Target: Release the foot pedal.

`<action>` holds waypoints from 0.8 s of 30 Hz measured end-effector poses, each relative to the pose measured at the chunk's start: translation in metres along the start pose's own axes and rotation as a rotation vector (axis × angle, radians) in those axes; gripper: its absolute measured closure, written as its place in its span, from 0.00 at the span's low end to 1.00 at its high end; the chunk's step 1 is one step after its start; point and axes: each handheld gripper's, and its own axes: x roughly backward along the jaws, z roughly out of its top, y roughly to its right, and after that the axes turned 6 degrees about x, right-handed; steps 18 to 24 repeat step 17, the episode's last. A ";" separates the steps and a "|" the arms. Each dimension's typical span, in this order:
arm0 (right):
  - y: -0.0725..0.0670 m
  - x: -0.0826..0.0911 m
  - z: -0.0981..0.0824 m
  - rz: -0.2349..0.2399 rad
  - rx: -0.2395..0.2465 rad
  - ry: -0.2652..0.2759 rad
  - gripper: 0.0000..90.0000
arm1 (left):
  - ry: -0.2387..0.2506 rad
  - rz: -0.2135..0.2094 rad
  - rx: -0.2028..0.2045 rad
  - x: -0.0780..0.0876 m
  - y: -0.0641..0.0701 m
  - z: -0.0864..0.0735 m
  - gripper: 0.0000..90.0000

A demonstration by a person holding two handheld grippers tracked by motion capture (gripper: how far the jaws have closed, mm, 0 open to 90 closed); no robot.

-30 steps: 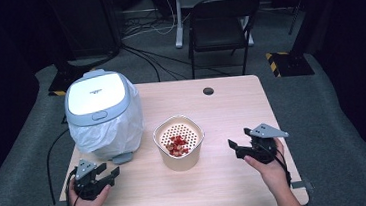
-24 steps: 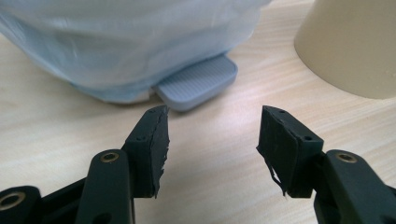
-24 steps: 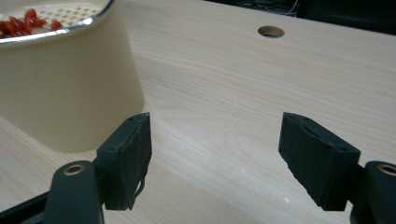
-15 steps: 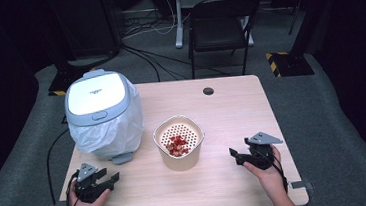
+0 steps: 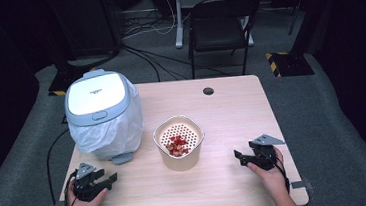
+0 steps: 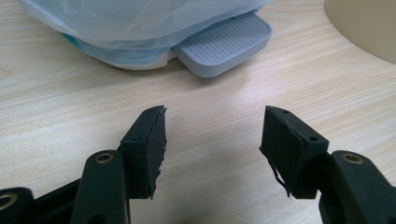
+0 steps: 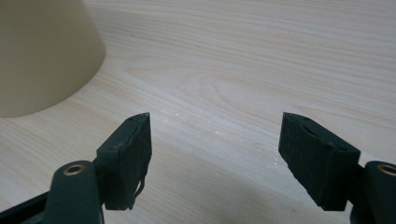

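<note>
A pedal bin (image 5: 103, 115) with a white lid and a pale plastic liner stands at the table's left. A cream perforated basket (image 5: 179, 141) with red pieces inside sits in the middle. My left gripper (image 5: 103, 181) rests low near the front left corner, open, with nothing between its jaws. In the left gripper view the left gripper (image 6: 215, 121) faces the bin's grey pedal (image 6: 224, 44) and the liner (image 6: 140, 23). My right gripper (image 5: 240, 157) is low at the front right, open and empty. In the right gripper view the right gripper (image 7: 217, 123) points past the basket's wall (image 7: 46, 51).
The wooden table (image 5: 231, 109) has a dark round hole (image 5: 208, 90) near its far edge. A black chair (image 5: 219, 24) stands behind it, with cables on the floor. Bare wood lies between the basket and each gripper.
The right hand has sunk toward the table's front edge with its gripper. The left hand has dropped slightly. The bin and the basket have not moved.
</note>
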 end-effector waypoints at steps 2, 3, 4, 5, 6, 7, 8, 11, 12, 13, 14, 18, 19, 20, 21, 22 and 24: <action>0.001 0.000 0.000 0.000 -0.008 0.005 0.28 | -0.008 0.000 -0.001 0.000 0.000 0.000 0.44; 0.003 -0.001 -0.001 -0.002 -0.007 0.002 0.28 | -0.012 -0.001 -0.004 -0.001 0.000 0.000 0.44; 0.003 -0.001 -0.001 -0.002 -0.007 0.002 0.28 | -0.006 0.000 -0.004 -0.001 0.000 0.000 0.44; 0.003 -0.002 -0.001 -0.002 -0.006 0.000 0.28 | 0.004 -0.004 -0.003 -0.002 0.000 -0.001 0.45; 0.004 -0.002 -0.002 -0.006 -0.004 -0.002 0.28 | 0.004 -0.004 -0.003 -0.002 0.000 -0.001 0.44; 0.004 -0.002 -0.002 -0.006 -0.004 -0.002 0.28 | 0.006 0.000 -0.008 -0.002 0.000 0.000 0.44; 0.004 -0.003 -0.002 -0.002 -0.004 -0.004 0.28 | -0.005 0.005 -0.018 -0.002 -0.001 0.000 0.44; 0.005 -0.005 -0.003 -0.007 0.005 -0.018 0.28 | 0.002 0.038 -0.036 -0.004 -0.002 -0.001 0.43; 0.005 -0.005 -0.003 -0.007 0.005 -0.018 0.28 | 0.002 0.038 -0.036 -0.004 -0.002 -0.001 0.42; 0.006 -0.005 -0.003 -0.013 0.006 -0.025 0.28 | 0.007 0.052 -0.041 -0.005 -0.003 -0.001 0.42; 0.007 -0.006 -0.004 -0.018 0.009 -0.029 0.28 | 0.011 0.059 -0.043 -0.005 -0.004 -0.002 0.41; 0.011 -0.007 -0.006 -0.043 0.022 -0.040 0.27 | -0.002 0.082 -0.053 -0.007 -0.008 -0.003 0.39; 0.011 -0.007 -0.006 -0.043 0.022 -0.040 0.27 | -0.002 0.082 -0.053 -0.007 -0.008 -0.003 0.39; 0.011 -0.007 -0.006 -0.043 0.022 -0.040 0.27 | -0.002 0.082 -0.053 -0.007 -0.008 -0.003 0.39; 0.011 -0.007 -0.006 -0.043 0.022 -0.040 0.27 | -0.002 0.082 -0.053 -0.007 -0.008 -0.003 0.39; 0.011 -0.007 -0.006 -0.043 0.022 -0.040 0.27 | -0.002 0.082 -0.053 -0.007 -0.008 -0.003 0.39; 0.011 -0.007 -0.006 -0.043 0.022 -0.040 0.27 | -0.002 0.082 -0.053 -0.007 -0.008 -0.003 0.39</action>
